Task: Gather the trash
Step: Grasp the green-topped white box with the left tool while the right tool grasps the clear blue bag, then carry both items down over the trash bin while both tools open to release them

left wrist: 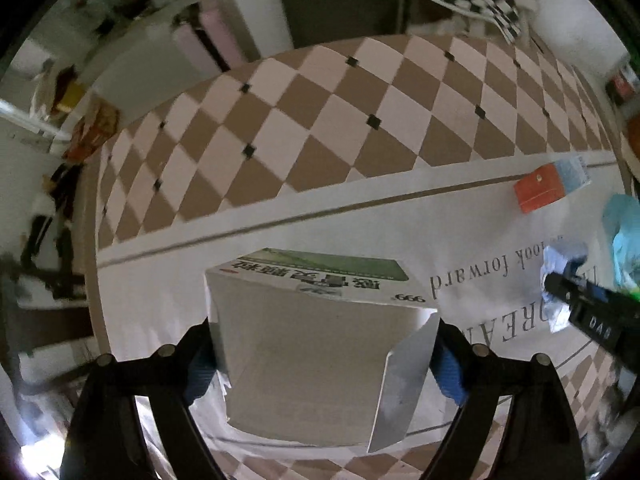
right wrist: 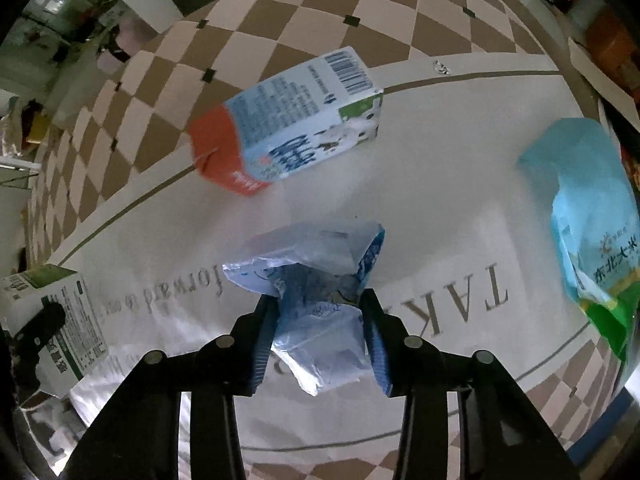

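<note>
While left tongs (left wrist: 324,344) grip box (left wrist: 320,360), right view (right wrist: 320,332) shows wrapper (right wrist: 316,300).

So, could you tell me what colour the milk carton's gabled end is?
Orange-red, clearest in the right wrist view.

Left gripper (left wrist: 324,356) and right gripper (right wrist: 320,320) both clamp loads between their fingers (right narrower).

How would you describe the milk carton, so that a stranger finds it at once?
Look at the white centre of the checkered mat, beside the thin brown line. The milk carton lies there on its side, beyond the crumpled wrapper in the right gripper. Only it has an orange-red end and a barcode.
</note>
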The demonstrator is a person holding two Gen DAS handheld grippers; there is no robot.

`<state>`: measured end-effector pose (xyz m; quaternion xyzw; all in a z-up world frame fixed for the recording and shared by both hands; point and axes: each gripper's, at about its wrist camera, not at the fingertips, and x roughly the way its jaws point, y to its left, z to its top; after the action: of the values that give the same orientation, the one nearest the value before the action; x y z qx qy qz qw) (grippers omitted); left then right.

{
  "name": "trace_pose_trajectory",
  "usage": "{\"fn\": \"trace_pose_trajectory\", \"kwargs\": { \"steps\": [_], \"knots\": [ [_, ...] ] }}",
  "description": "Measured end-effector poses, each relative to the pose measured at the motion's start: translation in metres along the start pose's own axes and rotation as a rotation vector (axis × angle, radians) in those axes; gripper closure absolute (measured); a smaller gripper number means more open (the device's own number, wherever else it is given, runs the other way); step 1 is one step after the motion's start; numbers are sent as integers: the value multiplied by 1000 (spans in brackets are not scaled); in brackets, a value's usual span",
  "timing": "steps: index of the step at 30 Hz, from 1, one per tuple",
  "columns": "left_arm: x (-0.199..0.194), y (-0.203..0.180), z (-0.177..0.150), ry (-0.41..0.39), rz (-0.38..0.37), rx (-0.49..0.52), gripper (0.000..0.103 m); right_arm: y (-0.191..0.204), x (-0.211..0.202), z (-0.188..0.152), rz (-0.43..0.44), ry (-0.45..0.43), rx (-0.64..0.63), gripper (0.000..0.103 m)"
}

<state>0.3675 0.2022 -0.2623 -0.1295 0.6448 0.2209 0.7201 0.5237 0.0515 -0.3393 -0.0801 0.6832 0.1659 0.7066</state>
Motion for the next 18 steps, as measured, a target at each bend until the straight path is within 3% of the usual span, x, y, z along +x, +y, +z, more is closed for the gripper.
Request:
{"fn": "trace_pose_trajectory", "kwargs": {
  "steps": [11, 15, 18],
  "knots": [
    [-49, 29, -73, -117, -11, -88, 17, 29, -58, -74, 8, -145, -126, 72],
    [-83, 45, -125, -184, -37, -127, 17, 28, -92, -112, 27, -202, -157, 73],
    [-105, 52, -167, -236, -54, -135, 17, 29, -118, -160, 51, -244, -161, 74]
  ]
}}
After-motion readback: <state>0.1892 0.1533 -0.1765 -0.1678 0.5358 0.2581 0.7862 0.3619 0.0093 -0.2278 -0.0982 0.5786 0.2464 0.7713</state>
